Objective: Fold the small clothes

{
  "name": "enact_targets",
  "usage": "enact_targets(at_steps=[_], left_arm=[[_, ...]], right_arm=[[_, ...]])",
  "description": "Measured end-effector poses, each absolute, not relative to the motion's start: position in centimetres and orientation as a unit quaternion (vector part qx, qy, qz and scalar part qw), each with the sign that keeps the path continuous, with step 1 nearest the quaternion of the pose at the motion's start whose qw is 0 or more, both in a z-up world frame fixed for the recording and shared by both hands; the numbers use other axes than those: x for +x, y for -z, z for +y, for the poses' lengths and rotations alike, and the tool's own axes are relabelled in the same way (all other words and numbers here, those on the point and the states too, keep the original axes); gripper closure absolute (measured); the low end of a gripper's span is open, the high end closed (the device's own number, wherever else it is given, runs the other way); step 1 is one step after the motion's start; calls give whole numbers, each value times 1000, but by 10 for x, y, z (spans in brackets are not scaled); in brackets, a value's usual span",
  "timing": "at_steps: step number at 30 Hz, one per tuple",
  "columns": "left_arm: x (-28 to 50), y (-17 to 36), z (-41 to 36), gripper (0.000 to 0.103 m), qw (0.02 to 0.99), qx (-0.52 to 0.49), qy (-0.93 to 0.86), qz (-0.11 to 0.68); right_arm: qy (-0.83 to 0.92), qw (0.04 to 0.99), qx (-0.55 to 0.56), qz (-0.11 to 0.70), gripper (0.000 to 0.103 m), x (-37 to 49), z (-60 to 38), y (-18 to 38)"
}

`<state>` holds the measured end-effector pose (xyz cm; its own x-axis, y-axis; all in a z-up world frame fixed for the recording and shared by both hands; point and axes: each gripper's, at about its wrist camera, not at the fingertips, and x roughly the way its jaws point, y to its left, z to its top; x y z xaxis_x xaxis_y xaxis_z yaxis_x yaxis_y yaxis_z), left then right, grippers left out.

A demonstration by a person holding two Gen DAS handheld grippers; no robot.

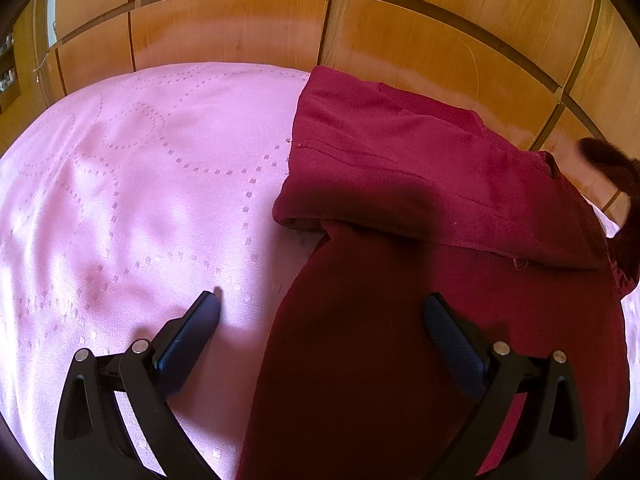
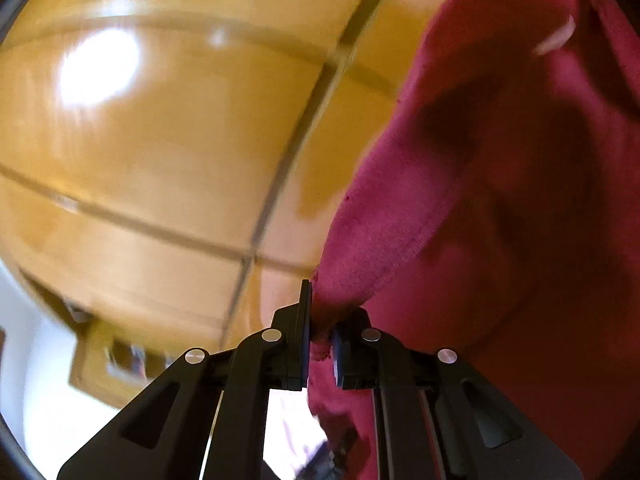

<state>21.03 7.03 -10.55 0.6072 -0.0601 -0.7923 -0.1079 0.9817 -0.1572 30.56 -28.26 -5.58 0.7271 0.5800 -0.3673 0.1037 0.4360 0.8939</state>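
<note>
While the left gripper (image 1: 320,312) gapes empty, the right gripper (image 2: 320,332) pinches the blurred maroon garment (image 2: 500,200).

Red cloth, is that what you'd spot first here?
Yes. The red cloth sprawls over the right side of the pink bedspread, one part folded across. The right tongs pinch its edge, lifting it before the wooden wardrobe. The left tongs hang open over it.

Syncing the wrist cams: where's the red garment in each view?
Left wrist: red garment fills centre and right, lying on the pink bedspread.
Right wrist: red garment fills the right side, its edge pinched in the right gripper.
Shared landmark: wooden wardrobe behind.
</note>
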Motion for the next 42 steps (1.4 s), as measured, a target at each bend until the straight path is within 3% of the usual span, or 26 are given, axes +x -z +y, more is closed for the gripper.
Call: enact_targets(at_steps=[6,9,12,19,22,26,31,34,35,37,39,42], left_arm=[[210,106,70,2,891,-95,-13,443],[211,105,71,2,891,-97,-13,443],[211,104,72,2,891,-100,-11,443],[202,86,89,2,886,-166,20,432],[188,61,85,2,891,-208,46,401],[185,38,56,2,893,-215,111,380],[215,56,12,2,857,-181,154,457],[224,57,1,3,856,-195,154,453],[226,56,-3,4,856,-196,156,453],[235,57,-15,20,852,-190,157,462],[243,63,-25,46,839,-184,160,486],[247,69,-32,57,827,-203,169,496]], right_arm=[[-181,796,383,432,93,324,-213,89],[-163,803,328,470,62,321,-202,101],[-185,813,314,454,62,302,-218,94],[-109,895,139,409,62,238,-268,65],[-25,912,99,398,73,231,-296,68],[24,909,132,394,73,222,-325,90],[24,905,195,378,73,223,-342,104],[16,900,233,368,74,218,-358,108],[13,898,243,366,74,217,-363,109],[10,898,247,363,74,217,-360,110],[9,899,250,361,74,217,-359,110],[6,898,261,355,74,216,-361,110]])
